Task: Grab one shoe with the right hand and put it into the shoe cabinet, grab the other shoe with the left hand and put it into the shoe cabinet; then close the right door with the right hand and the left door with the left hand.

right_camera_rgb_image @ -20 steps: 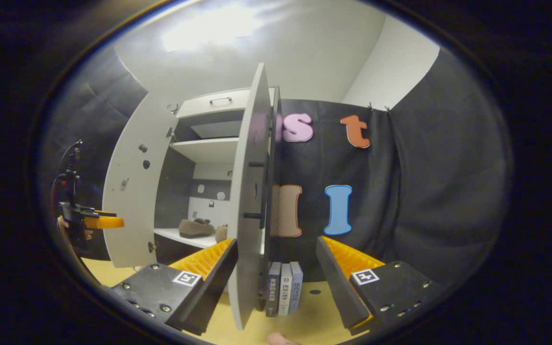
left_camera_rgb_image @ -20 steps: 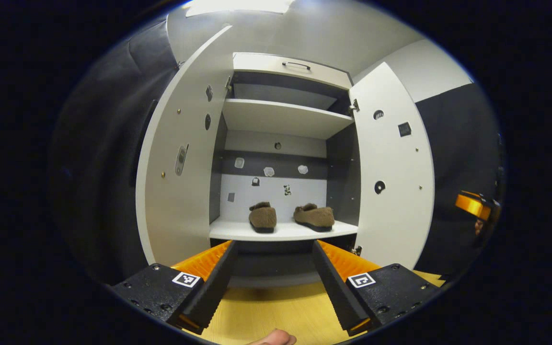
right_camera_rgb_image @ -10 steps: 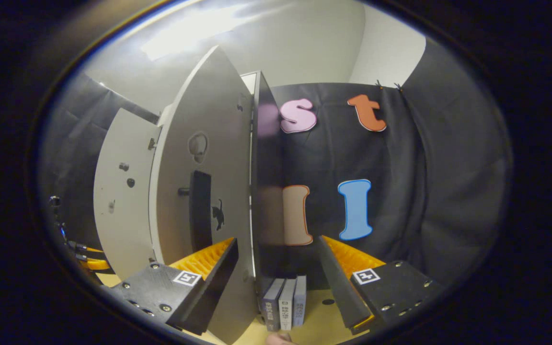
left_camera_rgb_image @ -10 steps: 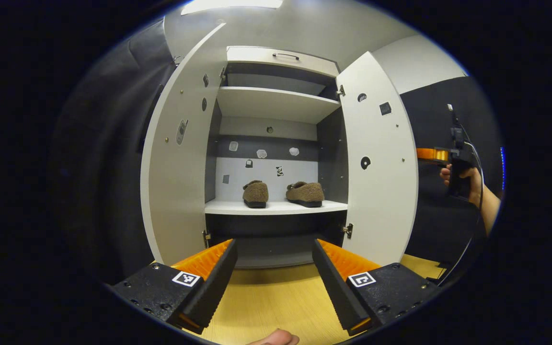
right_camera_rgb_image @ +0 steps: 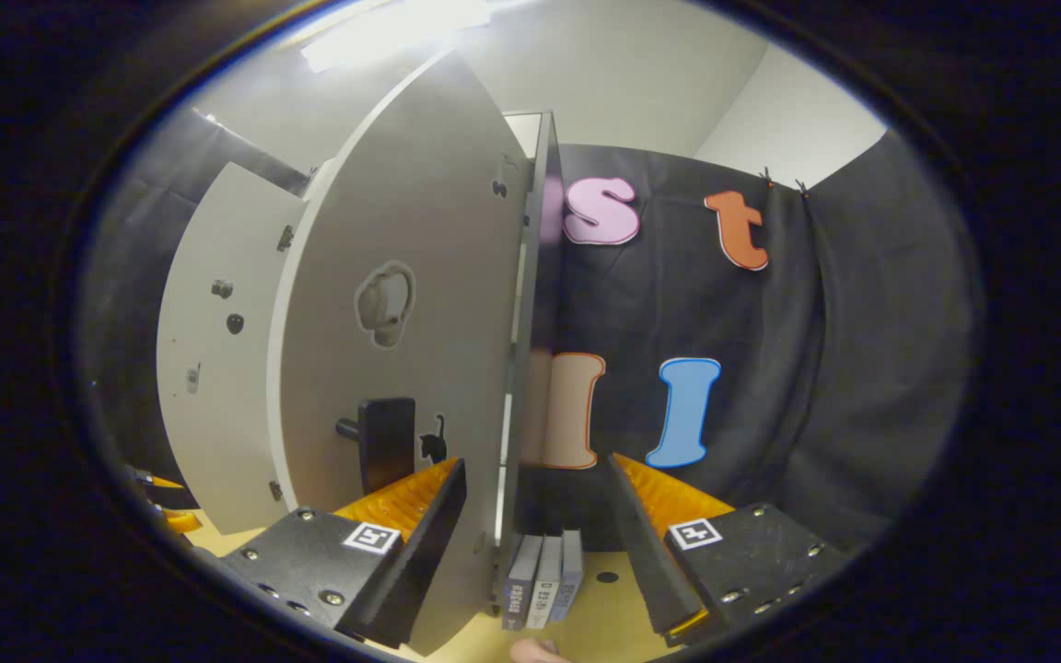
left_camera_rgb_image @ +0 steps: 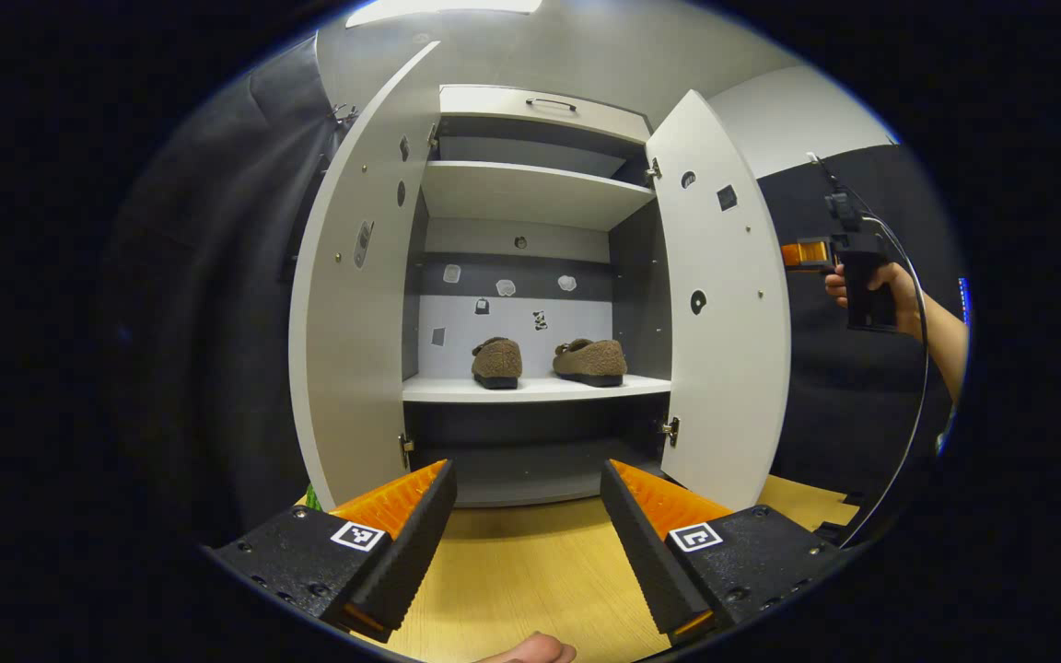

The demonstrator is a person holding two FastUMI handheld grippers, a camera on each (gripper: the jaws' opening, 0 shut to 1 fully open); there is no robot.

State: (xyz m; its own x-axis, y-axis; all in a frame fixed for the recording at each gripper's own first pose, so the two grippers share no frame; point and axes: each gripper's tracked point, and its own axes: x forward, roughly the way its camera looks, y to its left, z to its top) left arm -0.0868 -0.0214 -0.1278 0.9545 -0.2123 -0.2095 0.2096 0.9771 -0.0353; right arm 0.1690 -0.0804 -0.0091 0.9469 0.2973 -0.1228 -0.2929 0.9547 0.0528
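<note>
Two brown fuzzy shoes, the left one (left_camera_rgb_image: 497, 362) and the right one (left_camera_rgb_image: 591, 361), stand side by side on the cabinet's lower white shelf (left_camera_rgb_image: 530, 390). Both doors are swung open: the left door (left_camera_rgb_image: 351, 304) and the right door (left_camera_rgb_image: 719, 304). My left gripper (left_camera_rgb_image: 526, 543) is open and empty, low over the wooden floor in front of the cabinet. My right gripper (right_camera_rgb_image: 535, 552) is open at the outer face of the right door (right_camera_rgb_image: 402, 350), whose free edge runs between the fingers. Its black handle (right_camera_rgb_image: 385, 442) is just left of them. A hand holds that right gripper (left_camera_rgb_image: 848, 267) beside the door.
Three books (right_camera_rgb_image: 540, 585) stand on the wooden floor (left_camera_rgb_image: 512, 589) by the cabinet's right side. An upper shelf (left_camera_rgb_image: 530, 189) and a top drawer with a handle (left_camera_rgb_image: 544, 103) sit above the shoes. Black cloth walls close in on both sides.
The right gripper went from the right door's edge round to its outer face and rose. The left gripper drew back from the cabinet, so the shoes look smaller.
</note>
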